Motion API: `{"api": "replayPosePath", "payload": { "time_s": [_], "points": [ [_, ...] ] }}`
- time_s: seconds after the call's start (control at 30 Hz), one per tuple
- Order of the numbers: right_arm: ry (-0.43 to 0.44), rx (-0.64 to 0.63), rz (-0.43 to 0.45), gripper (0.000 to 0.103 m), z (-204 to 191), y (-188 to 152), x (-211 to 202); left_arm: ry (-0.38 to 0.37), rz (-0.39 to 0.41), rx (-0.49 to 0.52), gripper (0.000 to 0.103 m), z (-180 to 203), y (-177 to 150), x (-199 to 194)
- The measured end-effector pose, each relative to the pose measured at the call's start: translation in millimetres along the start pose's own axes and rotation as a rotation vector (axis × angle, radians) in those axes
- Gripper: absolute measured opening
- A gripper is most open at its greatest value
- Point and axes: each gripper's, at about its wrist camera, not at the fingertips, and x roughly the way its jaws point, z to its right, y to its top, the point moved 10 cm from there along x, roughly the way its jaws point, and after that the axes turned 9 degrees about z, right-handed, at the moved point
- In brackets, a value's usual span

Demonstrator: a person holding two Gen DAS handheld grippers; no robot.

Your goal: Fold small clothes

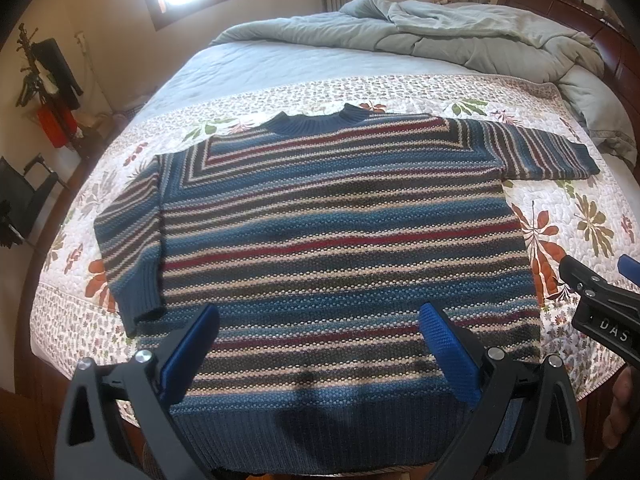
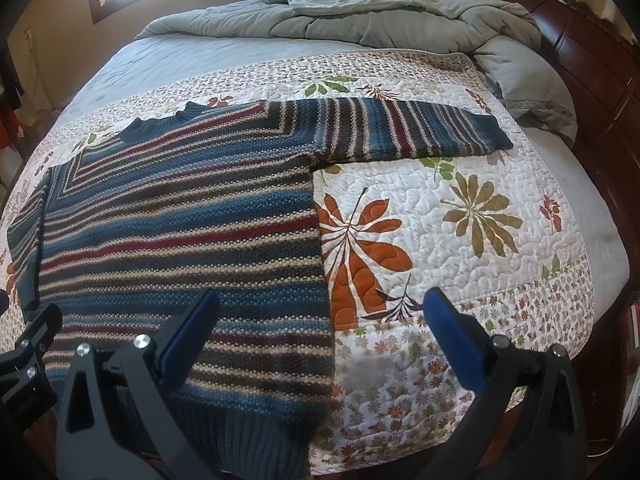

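A wide bed (image 1: 224, 68) fills both views, running away ahead of the jaws toward a window and a dark wooden headboard (image 2: 592, 52). A rumpled grey comforter (image 1: 460, 40) is heaped at the far end. A white floral quilt (image 2: 460, 240) covers the near part of the bed.

A striped knit sweater (image 1: 328, 232) in blue, red and cream lies flat on the quilt, unfolded. Its ribbed hem is nearest, passing under the left gripper (image 1: 320, 344); its neck points away toward the comforter. The body's long axis runs from hem to collar, straight ahead of the jaws. One sleeve (image 2: 404, 132) stretches out sideways, far ahead of the right gripper (image 2: 320, 340); the other sleeve (image 1: 128, 248) hangs down alongside the body, ahead and to the left of the left gripper's jaws.

Both grippers hover above the near edge, jaws spread wide apart and holding nothing. The right gripper straddles the sweater's side edge, one jaw over knit, one over quilt.

Folding appears not yet begun. A likely first move is to reach forward, pinch the outstretched sleeve near its cuff, and carry it across the body.
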Motion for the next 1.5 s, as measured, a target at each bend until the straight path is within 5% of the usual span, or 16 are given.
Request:
{"api": "replayPosePath", "payload": {
  "time_s": [0.97,1.17,1.5],
  "points": [
    [0.005,-0.007,-0.006,0.101,5.3,2.7,7.3,-0.002,-0.007,0.007,0.100,0.3,1.2,7.0],
    [-0.046,0.033,-0.009,0.101,70.4,46.9,40.1,-0.002,0.011,0.050,0.100,11.5,28.3,24.0],
    [-0.215,0.200,-0.145,0.101,225.4,115.6,169.9,-0.027,0.026,0.064,0.100,62.6,97.6,79.0]
  ]
}}
